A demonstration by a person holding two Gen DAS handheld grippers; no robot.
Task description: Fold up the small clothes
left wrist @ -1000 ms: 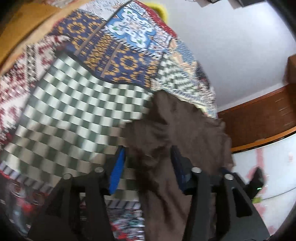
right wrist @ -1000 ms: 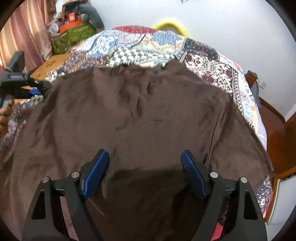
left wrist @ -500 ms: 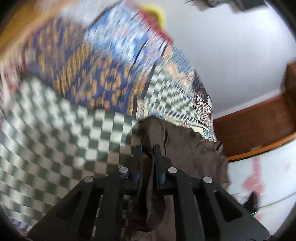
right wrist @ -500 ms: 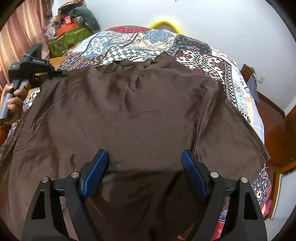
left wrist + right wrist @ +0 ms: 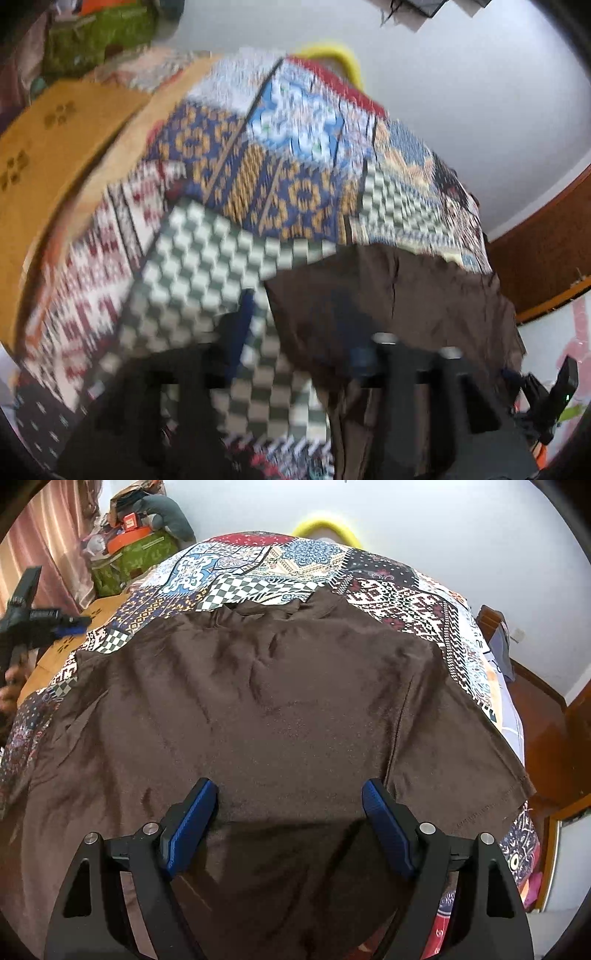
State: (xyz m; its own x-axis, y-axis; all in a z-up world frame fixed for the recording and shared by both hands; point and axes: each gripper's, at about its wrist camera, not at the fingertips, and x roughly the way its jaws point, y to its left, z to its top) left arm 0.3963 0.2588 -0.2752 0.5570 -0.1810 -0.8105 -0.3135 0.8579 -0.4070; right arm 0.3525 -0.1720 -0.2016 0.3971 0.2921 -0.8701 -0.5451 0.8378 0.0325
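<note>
Brown shirt (image 5: pixel 280 716) lay flat on the bed (image 5: pixel 402 598), collar pointing away from me.
My right gripper (image 5: pixel 288 827) hovered spread; my left gripper (image 5: pixel 295 354) had just opened, empty.

One brown garment (image 5: pixel 280 716), spread flat. One patchwork bedcover (image 5: pixel 399 598) beneath it. Two handheld grippers: the right gripper (image 5: pixel 290 823) with two blue-padded fingers (image 5: pixel 190 825), and the left gripper (image 5: pixel 40 624) off at the far left edge, one hand (image 5: pixel 9 686) on it. One yellow ring-shaped object (image 5: pixel 325 524) past the bed's far end. One green bag (image 5: pixel 129 559) among clutter. One wooden board (image 5: pixel 62 155) alongside the cover.
</note>
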